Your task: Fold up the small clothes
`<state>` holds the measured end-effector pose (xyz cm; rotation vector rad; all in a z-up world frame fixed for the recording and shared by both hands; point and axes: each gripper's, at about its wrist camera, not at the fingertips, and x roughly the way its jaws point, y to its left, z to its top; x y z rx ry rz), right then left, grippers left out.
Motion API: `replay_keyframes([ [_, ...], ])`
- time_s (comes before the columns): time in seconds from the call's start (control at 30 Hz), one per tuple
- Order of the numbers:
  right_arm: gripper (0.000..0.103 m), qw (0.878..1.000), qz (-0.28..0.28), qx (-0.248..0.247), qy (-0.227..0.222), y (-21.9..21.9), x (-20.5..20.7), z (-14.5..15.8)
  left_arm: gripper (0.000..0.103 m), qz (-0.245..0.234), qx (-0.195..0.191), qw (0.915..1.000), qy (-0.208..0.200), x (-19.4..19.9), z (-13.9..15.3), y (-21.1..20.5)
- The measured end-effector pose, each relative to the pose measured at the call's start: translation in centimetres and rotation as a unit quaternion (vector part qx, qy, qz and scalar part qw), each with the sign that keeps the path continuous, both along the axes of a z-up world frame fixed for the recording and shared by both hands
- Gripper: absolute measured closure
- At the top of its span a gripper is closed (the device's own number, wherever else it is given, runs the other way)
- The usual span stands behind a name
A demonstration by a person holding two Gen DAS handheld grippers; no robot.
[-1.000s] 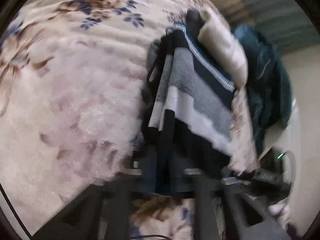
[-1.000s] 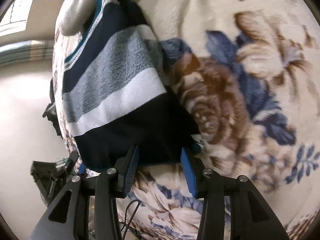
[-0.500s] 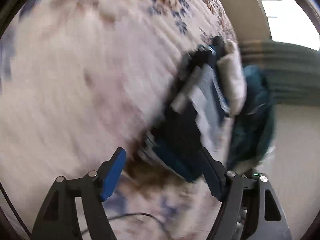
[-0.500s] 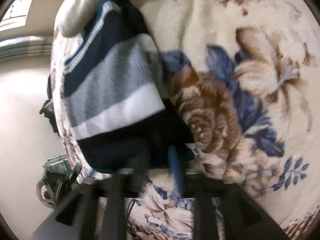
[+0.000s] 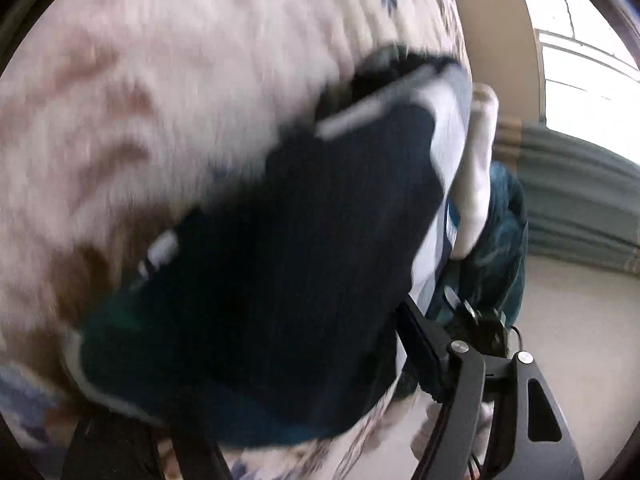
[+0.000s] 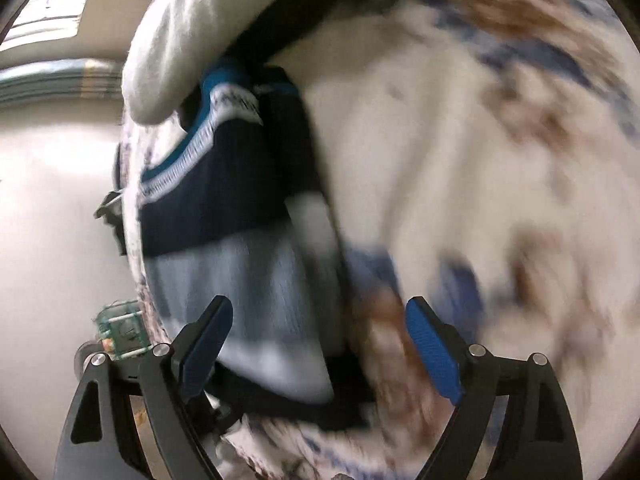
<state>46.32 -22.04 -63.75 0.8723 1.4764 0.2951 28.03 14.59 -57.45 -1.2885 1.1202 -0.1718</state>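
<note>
So the folded striped garment (image 6: 224, 216) sits near the left edge of the floral fleece blanket (image 6: 460, 140) in the right wrist view, tucked just under a cream rolled piece (image 6: 180, 40) at the far end; the right claw (image 6: 320, 340) is opening, pads wide and clear of the cloth, with the pale end of the garment lying between them untouched; the left claw (image 5: 280, 392) is closing in with the dark navy end right up against the lens, only one finger (image 5: 424, 344) showing, so whether it has actually bitten the fabric can't be told from here. Probably the step is a re-grip for the next fold; doing it well means pinching all the layers at a corner, not just the top one, and lifting both ends evenly so the stack doesn't slide apart or drag the blanket up with it. The garment itself looks like thick knit, banded navy, grey and white with a teal stitched hem (image 6: 176, 172), already doubled over and fairly floppy; a teal heap (image 5: 504, 240) hangs off the far right edge in the left view.
</note>
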Motion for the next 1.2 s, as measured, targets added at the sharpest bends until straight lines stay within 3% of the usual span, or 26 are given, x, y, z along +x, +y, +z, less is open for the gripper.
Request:
replay_keyframes([
  [0.03, 0.013, 1.0, 0.003, 0.015, -0.004, 0.2, 1.9, -1.0, 0.072, 0.008, 0.011, 0.9998, -0.011, 0.1, 0.4, 0.4],
  [0.07, 0.013, 1.0, 0.003, 0.026, -0.008, 0.4, 3.5, -1.8, 0.078, 0.007, 0.02, 0.9996, -0.02, 0.4, 0.9, 0.6],
  [0.13, 0.013, 0.998, 0.005, 0.057, -0.013, 1.1, 6.8, -3.7, 0.079, -0.013, 0.049, 0.9981, -0.036, 1.3, 2.0, 1.1],
  [0.27, 0.014, 0.996, 0.002, 0.079, -0.038, 2.8, 9.8, -5.0, 0.079, -0.042, 0.057, 0.9967, -0.039, 2.8, 2.6, 2.5],
  [0.33, 0.075, 0.994, 0.007, 0.096, -0.058, 3.6, 9.7, -4.5, 0.079, -0.055, 0.06, 0.9958, -0.042, 3.6, 3.1, 3.6],
  [0.5, 0.079, 0.989, -0.057, 0.13, -0.05, 3.1, 6.1, -3.2, 0.079, -0.107, 0.068, 0.9897, -0.066, 4.9, 5.6, 5.9],
  [0.6, 0.082, 0.988, -0.099, 0.108, -0.04, 2.7, 1.0, -1.1, 0.08, -0.139, 0.054, 0.9865, -0.068, 4.9, 6.6, 6.8],
  [0.67, 0.083, 0.985, -0.136, 0.103, -0.032, 2.8, -3.8, 0.5, 0.079, -0.165, 0.071, 0.982, -0.06, 5.9, 6.4, 7.6],
  [0.73, 0.083, 0.984, -0.152, 0.095, -0.011, 4.2, -8.5, 1.4, 0.072, -0.186, 0.073, 0.979, -0.04, 7.0, 5.1, 7.8],
  [0.77, 0.083, 0.984, -0.152, 0.094, 0.004, 4.9, -10.2, 1.3, 0.064, -0.194, 0.081, 0.9776, -0.019, 7.5, 4.2, 7.9],
  [0.83, 0.072, 0.986, -0.138, 0.087, 0.035, 6.3, -12.5, 0.5, 0.055, -0.192, 0.077, 0.9785, -0.002, 7.5, 3.2, 8.4],
  [0.93, 0.057, 0.988, -0.127, 0.044, 0.076, 5.2, -13.0, -0.4, 0.048, -0.163, 0.08, 0.9834, 0.0, 5.4, 4.0, 9.3],
  [0.97, 0.055, 0.989, -0.123, 0.027, 0.077, 4.6, -12.9, -0.2, 0.037, -0.16, 0.082, 0.9838, 0.004, 4.6, 4.4, 9.4],
  [1.0, 0.053, 0.99, -0.12, -0.002, 0.072, 3.7, -13.0, 0.3, 0.033, -0.154, 0.089, 0.9839, 0.012, 3.5, 4.7, 9.6],
  [1.07, 0.05, 0.992, -0.11, -0.051, 0.041, 1.5, -12.2, 1.8, 0.033, -0.138, 0.144, 0.9791, 0.038, 0.4, 6.0, 10.1],
  [1.13, 0.049, 0.992, -0.089, -0.091, 0.023, -0.6, -10.7, 3.3, 0.033, -0.132, 0.207, 0.9672, 0.065, -2.5, 6.5, 10.6],
  [1.2, 0.049, 0.993, -0.062, -0.098, 0.007, -1.2, -8.6, 4.0, 0.033, -0.144, 0.267, 0.949, 0.088, -4.8, 5.7, 10.1],
])
